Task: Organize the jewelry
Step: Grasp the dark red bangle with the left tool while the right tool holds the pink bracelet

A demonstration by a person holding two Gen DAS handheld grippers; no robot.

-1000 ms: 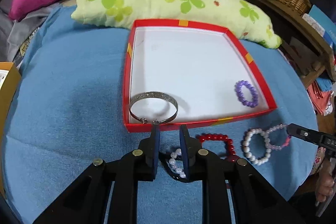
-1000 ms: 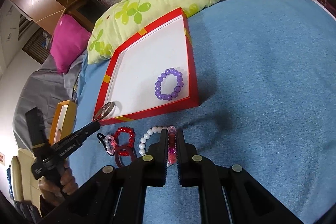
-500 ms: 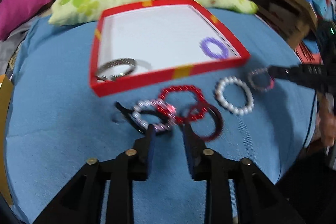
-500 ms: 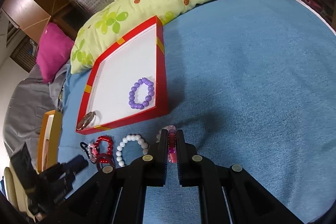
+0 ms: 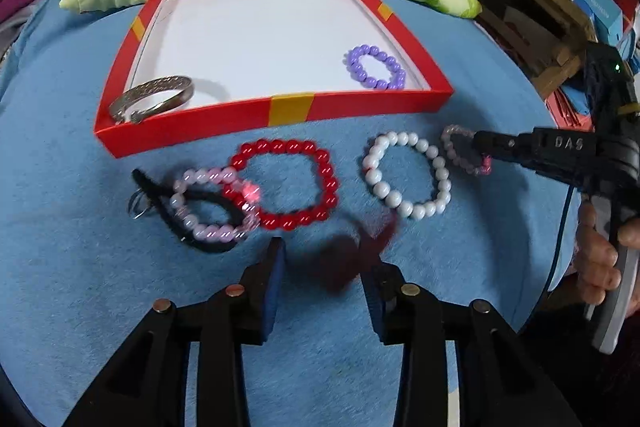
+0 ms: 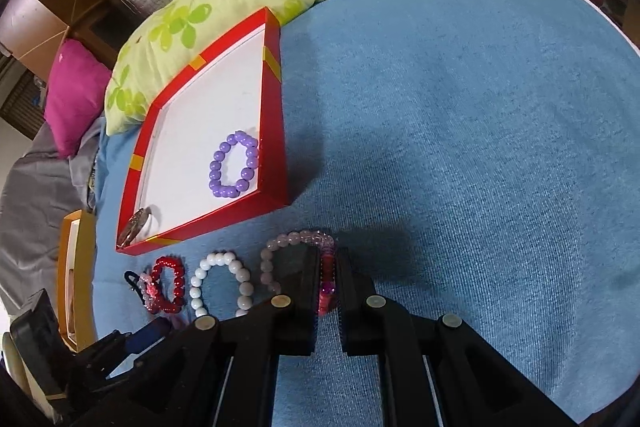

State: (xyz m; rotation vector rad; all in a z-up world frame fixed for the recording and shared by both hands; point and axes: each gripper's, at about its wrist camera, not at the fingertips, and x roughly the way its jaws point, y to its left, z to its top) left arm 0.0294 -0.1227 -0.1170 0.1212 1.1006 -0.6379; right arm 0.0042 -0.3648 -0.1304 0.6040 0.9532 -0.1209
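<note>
Bracelet, pale pink beads [image 6: 280, 247], lies on blue bed cover [image 6: 460, 147] just outside red tray [image 6: 276, 67]; our right tool [image 6: 328, 279] pinched on its pink end. We judge it light, stretchy, beads hard and slick: bite across strand. Left tool [image 5: 324, 267] opening, blurred dark red ring [image 5: 352, 255] between jaws; whether pads press, we cannot tell. White bracelet [image 5: 408, 175] just beside, red one [image 5: 288, 183] near. Tray wall is hurdle; purple bracelet [image 5: 376, 67] and silver bangle [image 5: 154, 97] inside.

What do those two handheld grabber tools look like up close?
Both are black plastic with two flat fingers and round brass-coloured pins along the linkages. The left gripper has blue finger pads. The right gripper carries white "DAS" lettering, a small green light and a thin cable beside its pale handle.
</note>
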